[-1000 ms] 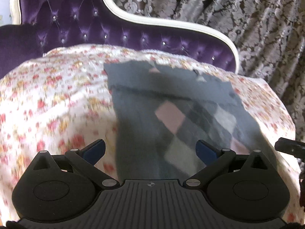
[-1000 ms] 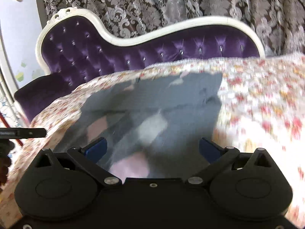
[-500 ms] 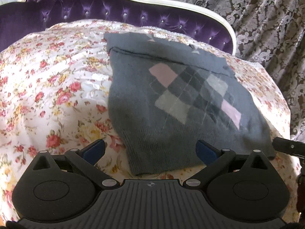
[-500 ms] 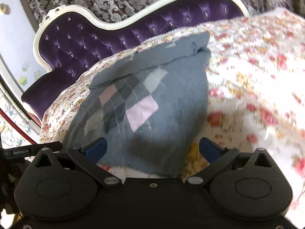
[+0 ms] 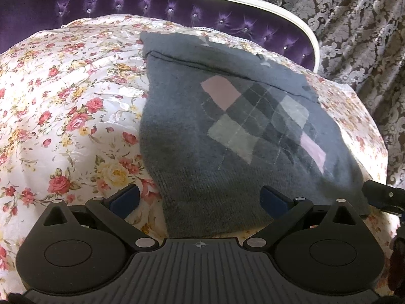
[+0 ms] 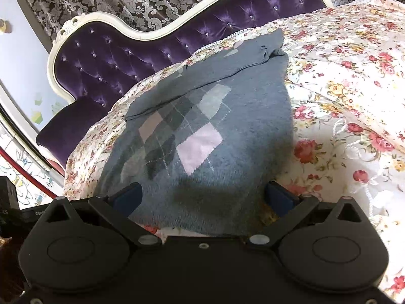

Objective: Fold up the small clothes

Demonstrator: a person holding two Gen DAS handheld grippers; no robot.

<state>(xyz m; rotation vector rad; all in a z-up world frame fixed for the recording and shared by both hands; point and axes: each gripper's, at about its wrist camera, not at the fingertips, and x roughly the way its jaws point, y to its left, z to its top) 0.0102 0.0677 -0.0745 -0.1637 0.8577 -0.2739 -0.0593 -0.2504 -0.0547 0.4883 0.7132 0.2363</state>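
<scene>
Grey knitted argyle sweater lying flat on floral bedspread, left gripper and right gripper low at its near hem, jaws spread wide, empty, tufted purple velvet headboard behind.

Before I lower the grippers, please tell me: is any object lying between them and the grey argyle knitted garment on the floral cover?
Nothing visible does. The grey argyle knitted garment lies uncovered just ahead of the open left gripper and the open right gripper.
</scene>
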